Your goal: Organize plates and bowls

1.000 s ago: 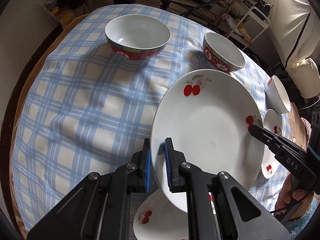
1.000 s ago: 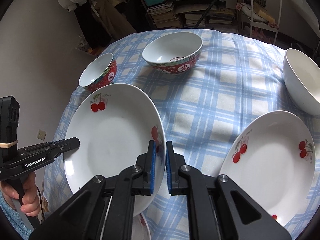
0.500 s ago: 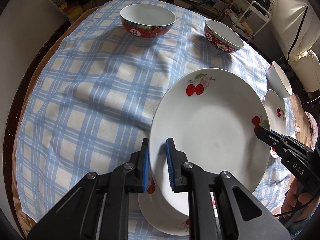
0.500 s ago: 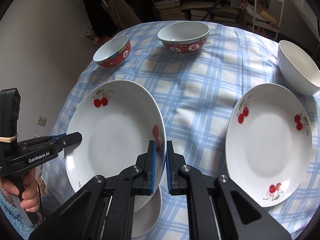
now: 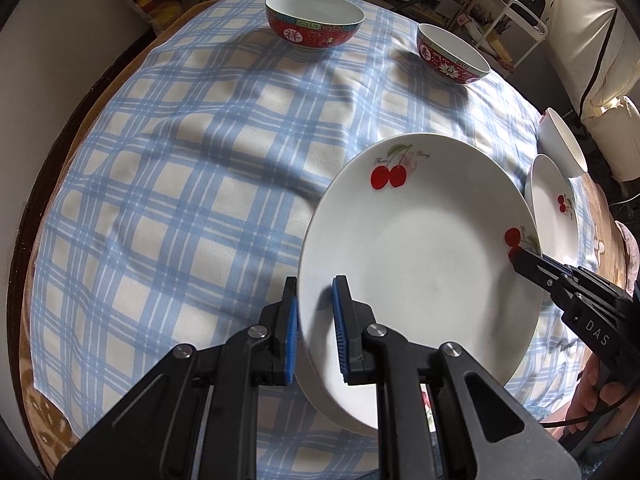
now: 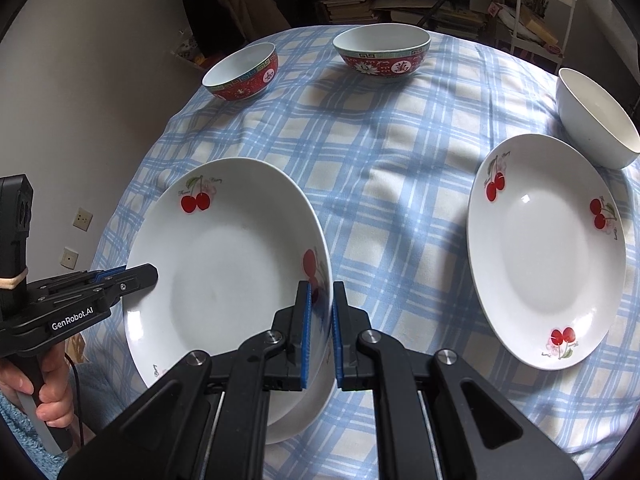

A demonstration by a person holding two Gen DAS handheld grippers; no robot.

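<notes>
I read "GenRobot.AI" on my left gripper (image 6: pixel 150 276) and "DAS" on my right gripper (image 5: pixel 514 254). Both clamp narrowly on opposite rims of the cherry plate (image 5: pixel 420 264), above the near edge of the checked tablecloth (image 5: pixel 180 184).

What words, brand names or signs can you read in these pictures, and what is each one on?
"GenRobot.AI": side of the left tongs.
"DAS": side of the right tongs.
"祥": white disc on the larger red bowl.
Characters on discs on the smaller red bowl: too blurred to read.
Script by the cherries on the held plate and the other plate: too small to read.
</notes>
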